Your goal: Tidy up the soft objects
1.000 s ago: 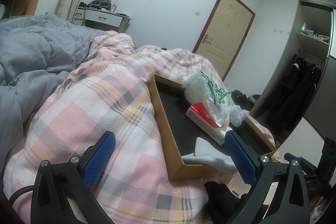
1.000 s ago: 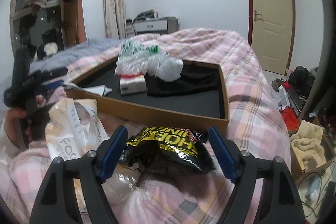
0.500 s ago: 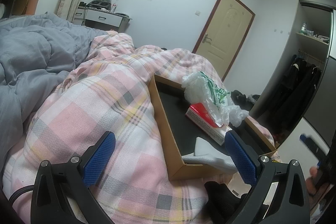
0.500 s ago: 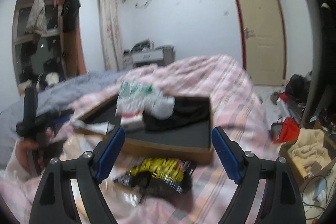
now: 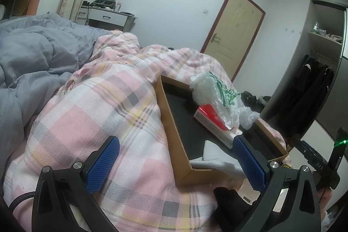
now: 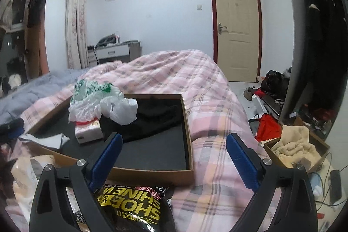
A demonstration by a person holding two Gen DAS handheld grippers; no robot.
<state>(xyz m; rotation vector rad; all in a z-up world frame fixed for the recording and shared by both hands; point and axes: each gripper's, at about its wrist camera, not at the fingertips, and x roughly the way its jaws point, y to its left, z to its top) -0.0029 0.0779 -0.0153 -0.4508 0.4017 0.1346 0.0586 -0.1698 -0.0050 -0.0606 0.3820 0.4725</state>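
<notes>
The right gripper (image 6: 174, 155) is lifting off the shoe-shine packet (image 6: 132, 208), jaws opening empty — left gripper (image 5: 176, 164) gaping idle; next, regrasping toward the cardboard tray (image 6: 189, 158).

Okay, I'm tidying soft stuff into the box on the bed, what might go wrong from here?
1. The shoe-shine packet lies outside the cardboard box, under the right tongs, whose jaws are opening with nothing between them; its glossy wrapper may slip in a shallow grab.
2. The plastic bags are piled loosely on the tissue pack; dropping something nearby might knock them out.
3. The box rests on a rumpled quilt, so pressing one edge might tip it.
</notes>
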